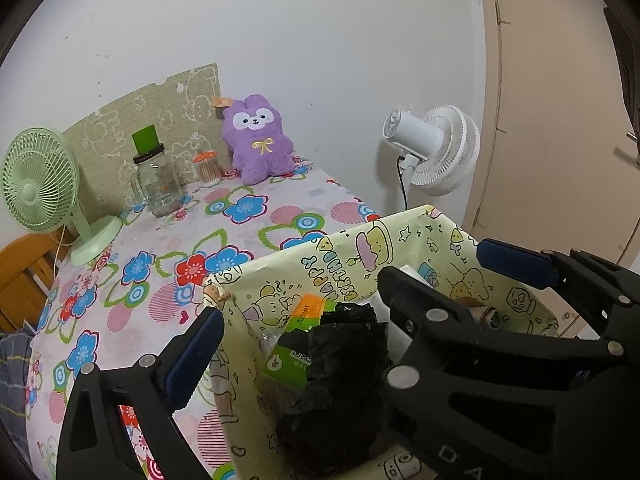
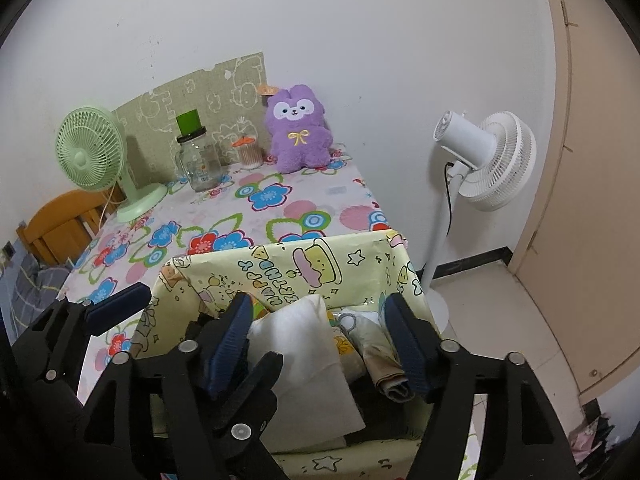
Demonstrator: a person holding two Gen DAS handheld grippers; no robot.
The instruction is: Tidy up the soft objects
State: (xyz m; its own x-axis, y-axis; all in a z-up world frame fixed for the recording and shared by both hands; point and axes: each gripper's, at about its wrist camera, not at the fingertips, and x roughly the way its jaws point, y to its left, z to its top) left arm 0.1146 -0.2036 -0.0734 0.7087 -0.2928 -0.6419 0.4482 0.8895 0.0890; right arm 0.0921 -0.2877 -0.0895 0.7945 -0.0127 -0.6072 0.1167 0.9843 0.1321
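Both hand-held grippers, left [image 1: 348, 284] and right [image 2: 320, 332], are hovering spread over the box [image 1: 400, 240]. The plush [image 1: 258, 138] is sitting well ahead on the table [image 1: 168, 280]. Judging so, fetching it is coming next: reaching forward, pinching gently.

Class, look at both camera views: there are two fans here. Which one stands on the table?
The green fan, its base on the flowered tablecloth beside the glass jar. The white fan stands on a pole off the table's edge.
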